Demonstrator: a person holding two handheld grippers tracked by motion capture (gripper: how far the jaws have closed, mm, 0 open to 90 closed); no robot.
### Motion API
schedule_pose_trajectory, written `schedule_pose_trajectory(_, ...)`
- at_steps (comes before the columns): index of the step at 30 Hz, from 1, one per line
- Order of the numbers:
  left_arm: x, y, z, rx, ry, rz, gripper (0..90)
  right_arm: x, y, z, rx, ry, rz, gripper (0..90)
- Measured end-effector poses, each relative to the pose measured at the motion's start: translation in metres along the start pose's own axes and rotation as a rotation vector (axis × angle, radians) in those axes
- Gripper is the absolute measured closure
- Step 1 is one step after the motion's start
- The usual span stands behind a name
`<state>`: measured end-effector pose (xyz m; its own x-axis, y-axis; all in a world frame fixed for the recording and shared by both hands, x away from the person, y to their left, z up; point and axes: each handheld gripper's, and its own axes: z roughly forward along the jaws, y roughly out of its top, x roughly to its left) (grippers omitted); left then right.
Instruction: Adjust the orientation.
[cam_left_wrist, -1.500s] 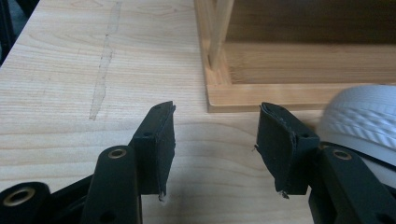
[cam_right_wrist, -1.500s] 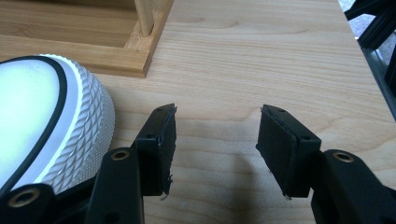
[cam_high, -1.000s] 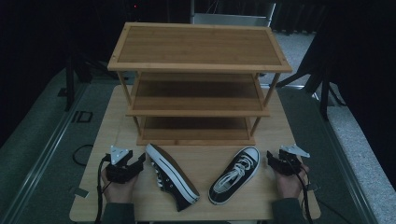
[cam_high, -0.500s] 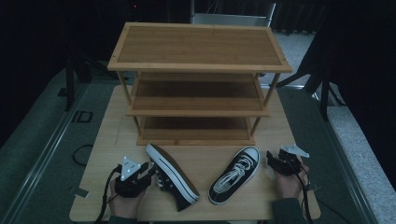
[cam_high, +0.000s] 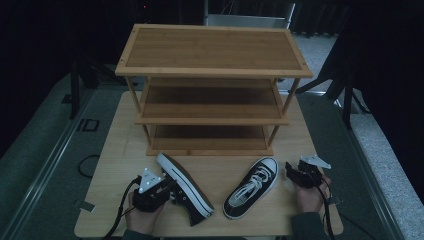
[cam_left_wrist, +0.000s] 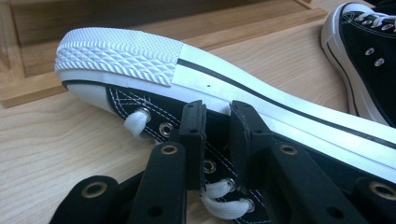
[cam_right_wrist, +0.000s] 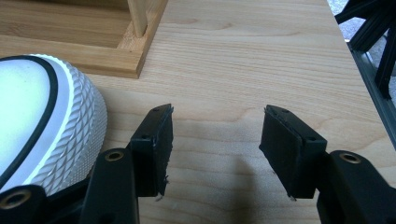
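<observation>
Two black canvas shoes with white soles lie on the wooden table (cam_high: 125, 150) in front of a shoe rack. The left shoe (cam_high: 182, 187) lies on its side, with its white sole edge (cam_left_wrist: 261, 100) turned up. My left gripper (cam_high: 167, 190) is at its laced side, and its jaws (cam_left_wrist: 217, 126) are pinched on the eyelet edge of the upper. The right shoe (cam_high: 252, 187) stands upright, toe toward the rack. My right gripper (cam_high: 295, 174) rests just right of that toe cap (cam_right_wrist: 42, 135); it (cam_right_wrist: 217, 114) is open over bare table.
A three-tier bamboo rack (cam_high: 212, 70) stands at the back of the table, its shelves bare. Its bottom frame (cam_right_wrist: 93, 58) is close ahead of the right gripper. The table ends near both hands at the front; dark floor surrounds it.
My left gripper has moved right from beside the left shoe onto its laced upper and has closed there. The right gripper and the right shoe have not moved.
</observation>
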<state>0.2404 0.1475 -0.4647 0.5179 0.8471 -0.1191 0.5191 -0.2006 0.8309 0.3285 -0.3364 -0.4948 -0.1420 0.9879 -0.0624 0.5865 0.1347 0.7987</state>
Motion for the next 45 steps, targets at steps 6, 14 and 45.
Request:
schedule_pose_trajectory(6,-0.003,0.009,0.007,-0.005,-0.021,0.012,75.9,0.001,0.000,0.000,0.002,-0.001,-0.004,43.3)
schedule_pose_trajectory(14,-0.007,0.023,0.019,0.006,-0.045,0.031,76.0,0.000,-0.001,0.000,0.002,-0.002,-0.001,43.3)
schedule_pose_trajectory(45,-0.027,0.062,0.047,-0.036,-0.042,0.107,59.0,-0.002,-0.001,0.001,0.011,-0.001,0.001,43.0)
